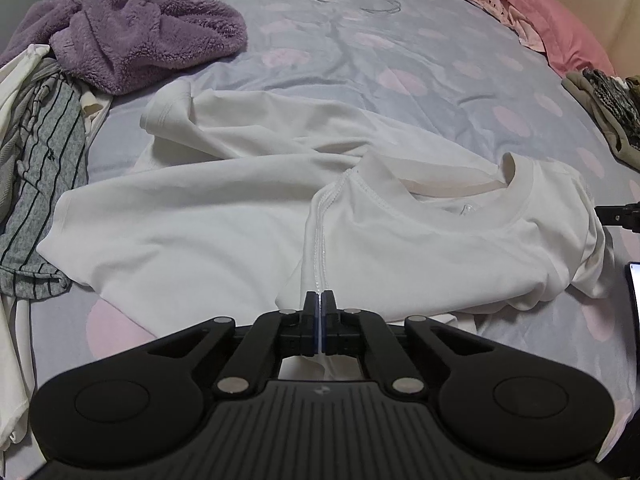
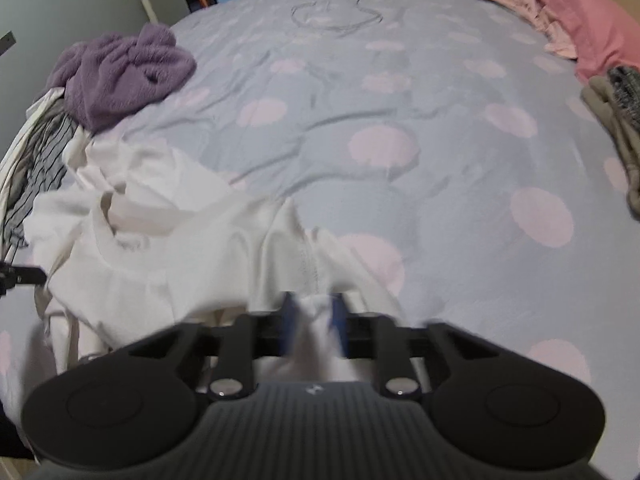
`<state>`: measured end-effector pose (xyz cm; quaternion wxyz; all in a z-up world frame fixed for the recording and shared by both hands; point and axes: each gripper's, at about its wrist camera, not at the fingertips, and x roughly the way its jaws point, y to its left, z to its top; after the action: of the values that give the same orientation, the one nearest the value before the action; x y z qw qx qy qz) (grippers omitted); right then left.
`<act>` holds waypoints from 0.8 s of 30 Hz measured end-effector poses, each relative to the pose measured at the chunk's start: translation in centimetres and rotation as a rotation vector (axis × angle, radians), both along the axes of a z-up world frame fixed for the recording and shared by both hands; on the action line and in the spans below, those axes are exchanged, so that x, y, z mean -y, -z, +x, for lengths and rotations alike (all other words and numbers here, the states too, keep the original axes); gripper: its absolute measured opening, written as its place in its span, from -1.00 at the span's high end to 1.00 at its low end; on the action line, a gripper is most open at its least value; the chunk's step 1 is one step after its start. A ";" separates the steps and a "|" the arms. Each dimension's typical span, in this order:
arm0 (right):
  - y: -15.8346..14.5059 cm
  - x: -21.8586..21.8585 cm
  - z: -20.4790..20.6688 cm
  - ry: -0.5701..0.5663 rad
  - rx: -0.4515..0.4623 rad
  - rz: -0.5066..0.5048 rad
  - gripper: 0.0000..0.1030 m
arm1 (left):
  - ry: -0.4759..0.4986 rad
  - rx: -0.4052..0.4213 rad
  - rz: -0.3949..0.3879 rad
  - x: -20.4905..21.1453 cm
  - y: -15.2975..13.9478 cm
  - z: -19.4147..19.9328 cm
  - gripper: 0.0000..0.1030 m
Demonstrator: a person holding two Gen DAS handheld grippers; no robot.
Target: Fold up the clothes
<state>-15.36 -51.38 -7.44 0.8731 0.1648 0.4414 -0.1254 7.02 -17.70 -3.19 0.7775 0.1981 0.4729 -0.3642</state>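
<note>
Grip set on both sides | left gripper (image 1: 319,300) clamped on near seam of rumpled white cotton T-shirt (image 1: 240,216), right gripper (image 2: 313,308) pinching a bunch of it, blurred | shirt sprawls on dotted lilac bedsheet (image 1: 400,64) | next: likely lift and spread flat | purple fleece heap (image 1: 136,36) beyond

Bedsheet (image 1: 400,60) open across centre and upper middle; purple fleece (image 1: 148,36) and striped garment (image 1: 44,168) block left edge, pink pillow (image 1: 560,20) upper right, dark clothes pile (image 1: 612,108) right edge.
</note>
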 end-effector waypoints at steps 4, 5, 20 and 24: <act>-1.1 0.0 -0.6 0.006 0.041 -0.030 0.93 | -0.025 0.026 -0.028 -0.5 -0.9 0.5 1.00; -1.4 0.1 -0.7 0.012 0.049 -0.032 0.94 | -0.036 0.033 -0.036 -0.6 -1.2 0.7 1.00; -3.1 2.5 -2.9 0.160 0.016 -0.087 0.83 | -0.049 -0.018 -0.076 -2.2 -1.7 1.1 1.00; -3.9 3.7 -3.6 0.213 0.082 -0.022 0.54 | -0.061 -0.048 -0.106 -2.4 -1.7 1.3 0.68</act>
<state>-18.97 -55.12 -3.53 0.8739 0.2062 0.3837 -0.2157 8.31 -15.33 -1.49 0.7859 0.1332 0.4773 -0.3698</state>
